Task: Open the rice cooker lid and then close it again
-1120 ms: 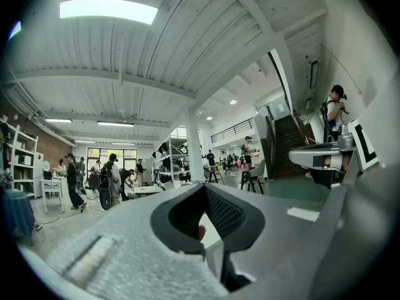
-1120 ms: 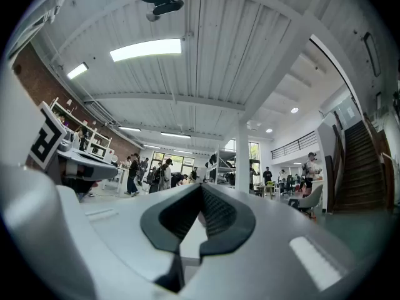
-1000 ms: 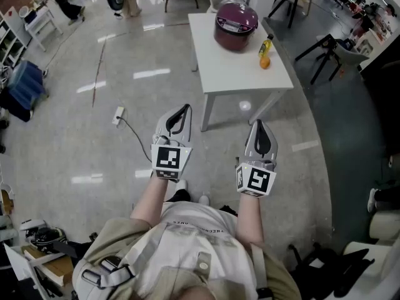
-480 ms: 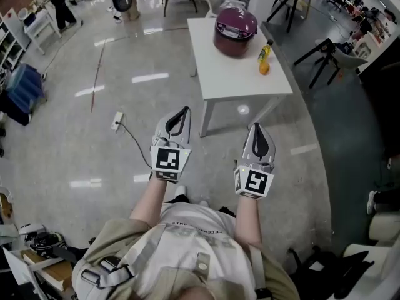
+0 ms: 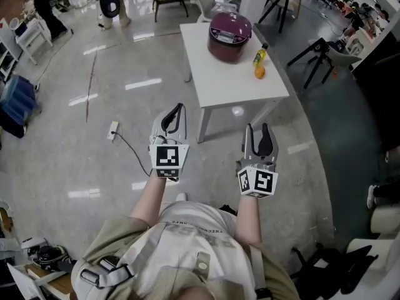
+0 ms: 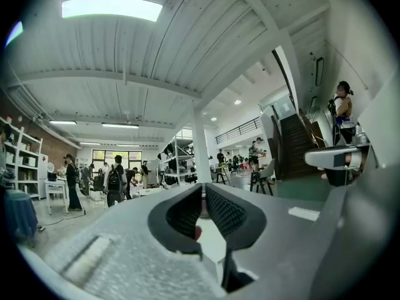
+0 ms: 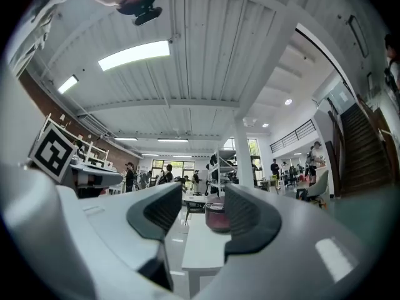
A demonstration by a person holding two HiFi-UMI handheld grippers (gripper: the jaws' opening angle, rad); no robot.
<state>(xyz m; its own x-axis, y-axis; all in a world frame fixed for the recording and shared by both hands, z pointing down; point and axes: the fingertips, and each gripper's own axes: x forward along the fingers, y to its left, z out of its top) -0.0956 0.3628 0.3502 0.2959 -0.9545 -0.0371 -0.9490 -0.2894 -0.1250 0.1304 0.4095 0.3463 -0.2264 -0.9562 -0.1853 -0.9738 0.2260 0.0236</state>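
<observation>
The purple rice cooker [image 5: 229, 36] stands with its lid down at the far end of a white table [image 5: 240, 86]. I am some way short of the table, both grippers held level over the floor and pointing at it. My left gripper [image 5: 181, 107] is shut, its fingertips meeting [image 6: 201, 195] with nothing between them. The jaws of my right gripper [image 5: 259, 130] are opening and are empty. In the right gripper view, the rice cooker [image 7: 217, 216] shows far off through the gap between the jaws [image 7: 203, 208], on the table [image 7: 203, 249].
A yellow bottle [image 5: 258, 56] and an orange [image 5: 260, 73] sit on the table to the right of the cooker. A power strip with its cable [image 5: 112, 130] lies on the floor at left. Black chairs [image 5: 319, 52] stand right of the table. People stand far back.
The right gripper's jaws have parted from shut. Both grippers and the person have moved toward the table, which now sits nearer in the head view.
</observation>
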